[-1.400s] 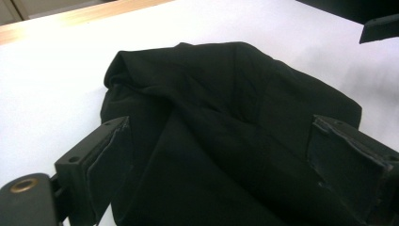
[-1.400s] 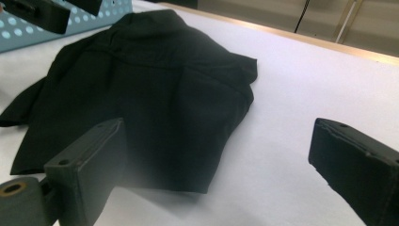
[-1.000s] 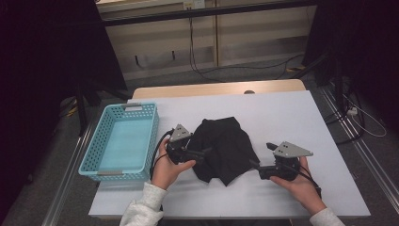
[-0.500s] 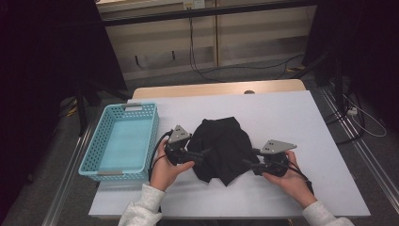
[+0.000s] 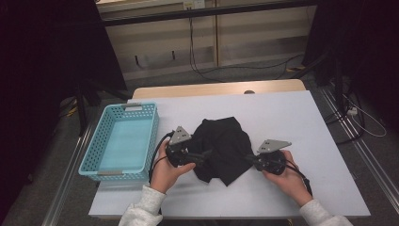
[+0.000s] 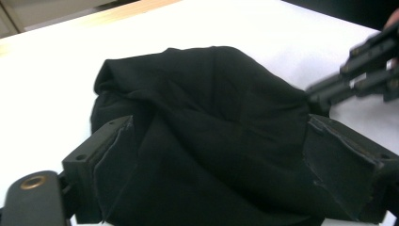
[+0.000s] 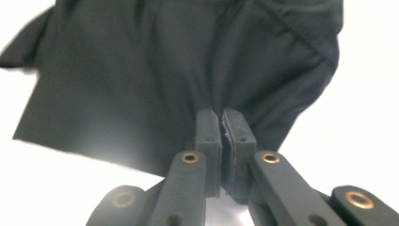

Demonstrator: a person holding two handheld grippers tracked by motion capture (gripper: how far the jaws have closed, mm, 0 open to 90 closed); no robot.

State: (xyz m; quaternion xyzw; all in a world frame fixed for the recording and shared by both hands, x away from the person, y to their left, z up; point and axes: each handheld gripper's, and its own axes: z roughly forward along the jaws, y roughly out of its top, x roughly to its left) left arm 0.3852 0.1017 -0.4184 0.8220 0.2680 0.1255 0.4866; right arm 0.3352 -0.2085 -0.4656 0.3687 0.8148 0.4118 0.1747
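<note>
Cloth point(image 5: 223, 148), black, lies crumpled mid-surface point(image 5: 291, 122), well right of the blue basket point(image 5: 123, 141). Likely light, limp and non-slip: it should drape and stretch rather than hold shape, nothing fragile. Best hold is probably at an edge or hem, one point per side, so it can be lifted and spread; a pinch in the bulk would likely just bunch it.

Left gripper point(image 5: 203, 154) sits at the cloth's left edge. Its fingers point(image 6: 110, 155) stand wide apart with folds of cloth lying between them; pads don't press on it, so no grip there yet. They've been easing in slightly.

Right gripper point(image 5: 249, 159) is at the cloth's right edge. Its fingers point(image 7: 209, 136) have just been closing and are now together, with a pinch of cloth edge clamped between the pads.

View differences: high view gives the layout, meaning basket, both hands and the cloth's outline, but the finger tips are lost against the black fabric. Left gripper view shows the open gap and the right gripper point(image 6: 329, 92) arriving at far right. Right gripper view shows the pinch itself, plus a stitched hem point(image 7: 291, 28) running near the cloth's upper right.
</note>
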